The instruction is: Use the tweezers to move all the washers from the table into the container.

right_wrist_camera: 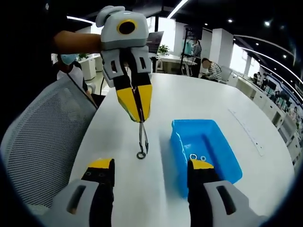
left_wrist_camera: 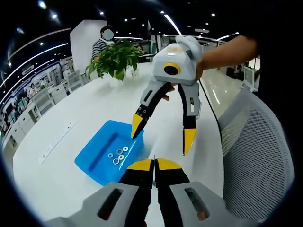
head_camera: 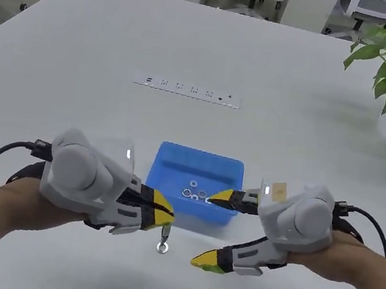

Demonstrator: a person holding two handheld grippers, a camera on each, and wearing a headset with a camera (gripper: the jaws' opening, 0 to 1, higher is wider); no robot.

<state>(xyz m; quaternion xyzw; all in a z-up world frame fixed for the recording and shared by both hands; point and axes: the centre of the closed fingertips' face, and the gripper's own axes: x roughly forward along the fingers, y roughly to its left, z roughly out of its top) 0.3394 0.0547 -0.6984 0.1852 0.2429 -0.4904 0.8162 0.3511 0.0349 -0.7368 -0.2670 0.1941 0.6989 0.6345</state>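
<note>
One washer (head_camera: 161, 247) at tweezers (head_camera: 165, 233) tips; left gripper (head_camera: 165, 213) clamps them, right gripper (head_camera: 205, 230) agape, empty. Could slip short of container (head_camera: 201, 161), 1 o'clock.

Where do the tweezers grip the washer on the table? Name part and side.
Probably across its ring wall, one tip of the tweezers in the hole, one outside, coming from above: the washer seems to lie flat, hole up.
</note>
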